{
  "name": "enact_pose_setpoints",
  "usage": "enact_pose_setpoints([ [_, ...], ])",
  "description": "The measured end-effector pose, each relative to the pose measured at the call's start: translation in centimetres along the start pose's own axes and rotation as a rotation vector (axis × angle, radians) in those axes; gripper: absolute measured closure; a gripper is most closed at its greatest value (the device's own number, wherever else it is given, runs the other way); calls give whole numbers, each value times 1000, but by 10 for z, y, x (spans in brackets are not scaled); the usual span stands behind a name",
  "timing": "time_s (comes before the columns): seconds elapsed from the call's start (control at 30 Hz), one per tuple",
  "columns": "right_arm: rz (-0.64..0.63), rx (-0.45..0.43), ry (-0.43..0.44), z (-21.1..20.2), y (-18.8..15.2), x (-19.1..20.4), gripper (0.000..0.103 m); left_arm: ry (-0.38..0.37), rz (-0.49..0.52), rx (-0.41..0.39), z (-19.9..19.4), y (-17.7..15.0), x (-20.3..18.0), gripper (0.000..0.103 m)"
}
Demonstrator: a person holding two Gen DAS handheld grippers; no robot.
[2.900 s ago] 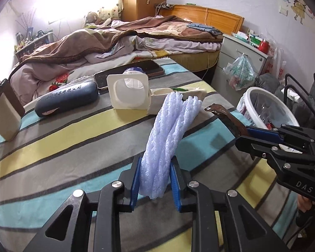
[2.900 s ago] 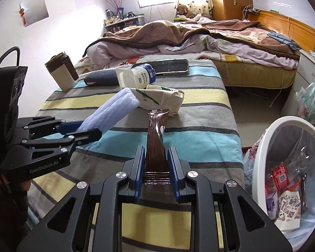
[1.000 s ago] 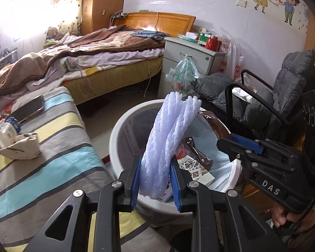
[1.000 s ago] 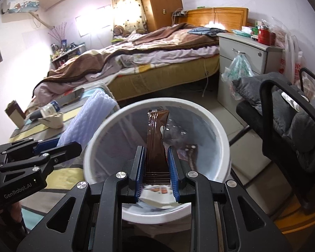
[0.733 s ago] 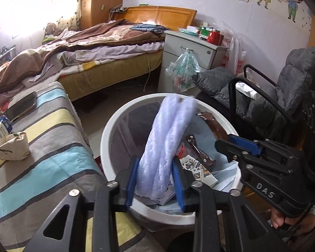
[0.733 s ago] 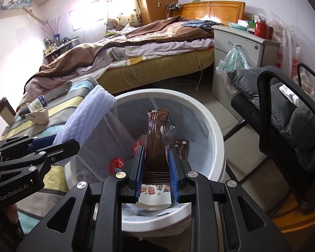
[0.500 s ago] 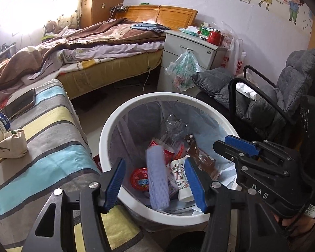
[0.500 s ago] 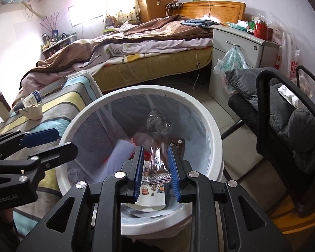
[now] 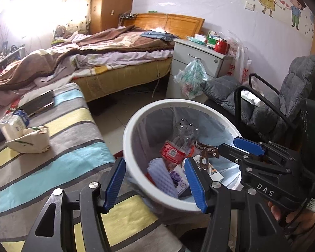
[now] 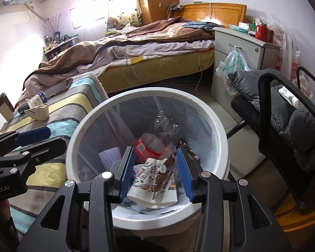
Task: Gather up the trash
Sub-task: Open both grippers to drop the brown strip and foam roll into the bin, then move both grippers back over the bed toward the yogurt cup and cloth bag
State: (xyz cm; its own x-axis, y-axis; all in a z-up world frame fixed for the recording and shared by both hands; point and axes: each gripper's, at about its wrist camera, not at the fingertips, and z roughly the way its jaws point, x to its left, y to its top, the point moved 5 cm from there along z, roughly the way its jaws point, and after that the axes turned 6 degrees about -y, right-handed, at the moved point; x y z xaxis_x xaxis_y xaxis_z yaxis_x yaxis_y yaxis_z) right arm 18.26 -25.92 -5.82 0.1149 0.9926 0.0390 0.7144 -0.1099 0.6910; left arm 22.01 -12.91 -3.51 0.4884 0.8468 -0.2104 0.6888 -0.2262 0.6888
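A: Trash location? The foam roll [image 9: 162, 171] and brown wrapper [image 10: 168, 166]?

B: Both lie inside the white bin [image 9: 136, 180], below my pads, touching neither.

A: Gripper states?

B: My left gripper [image 9: 155, 180] stands apart, empty. My right gripper [image 10: 155, 171] has just been opening, nothing between its jaws, above the bin.

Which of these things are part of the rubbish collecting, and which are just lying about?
Part of the job:
- white trash bin
- purple foam sleeve, in the bin
- brown wrapper, in the bin
- crumpled paper bag and milk bottle, likely next

Lying about:
- phone
- grey chair
- nightstand
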Motion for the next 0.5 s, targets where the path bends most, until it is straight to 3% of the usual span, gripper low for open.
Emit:
enact_pose_setpoints([
  [0.5,-86,-57,107,-8,11,60,59,148,-134,-96,-67,-10,93,45],
])
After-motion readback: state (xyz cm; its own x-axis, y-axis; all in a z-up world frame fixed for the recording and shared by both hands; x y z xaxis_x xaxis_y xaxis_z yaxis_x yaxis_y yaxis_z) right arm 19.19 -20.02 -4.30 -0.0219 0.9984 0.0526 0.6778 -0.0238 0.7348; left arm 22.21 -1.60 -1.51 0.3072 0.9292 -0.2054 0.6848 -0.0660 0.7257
